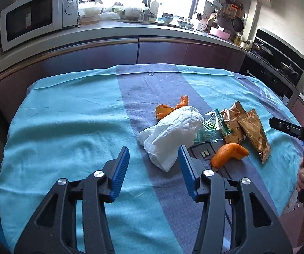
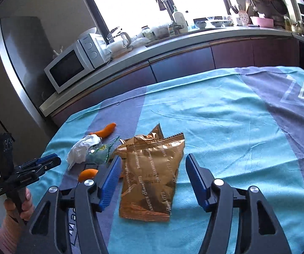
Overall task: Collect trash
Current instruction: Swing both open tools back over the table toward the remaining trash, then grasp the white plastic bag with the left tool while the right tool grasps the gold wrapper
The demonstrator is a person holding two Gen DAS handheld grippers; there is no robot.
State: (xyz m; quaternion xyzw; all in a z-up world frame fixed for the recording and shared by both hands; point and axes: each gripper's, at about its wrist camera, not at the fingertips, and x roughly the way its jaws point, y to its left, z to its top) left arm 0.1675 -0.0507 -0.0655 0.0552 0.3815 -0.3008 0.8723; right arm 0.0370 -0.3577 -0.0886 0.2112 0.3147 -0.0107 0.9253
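Trash lies on a blue cloth-covered table point(image 1: 67, 116). A crumpled white tissue point(image 1: 171, 133) lies just ahead of my open left gripper point(image 1: 154, 158), partly between its blue pads. Orange peels point(image 1: 229, 153) point(image 1: 173, 108), a green wrapper point(image 1: 211, 124) and gold snack bags point(image 1: 251, 131) lie to its right. In the right wrist view my right gripper point(image 2: 152, 169) is open, and a gold snack bag point(image 2: 152, 175) lies flat between its fingers. The tissue point(image 2: 82, 150), peels point(image 2: 107, 130) point(image 2: 87, 173) and the left gripper point(image 2: 48, 162) show at the left.
A kitchen counter point(image 1: 130, 28) runs behind the table with a white microwave point(image 1: 37, 14), bowls and bottles. A stove and oven point(image 1: 278, 63) stand at the right. A fridge point(image 2: 18, 63) stands at the left in the right wrist view.
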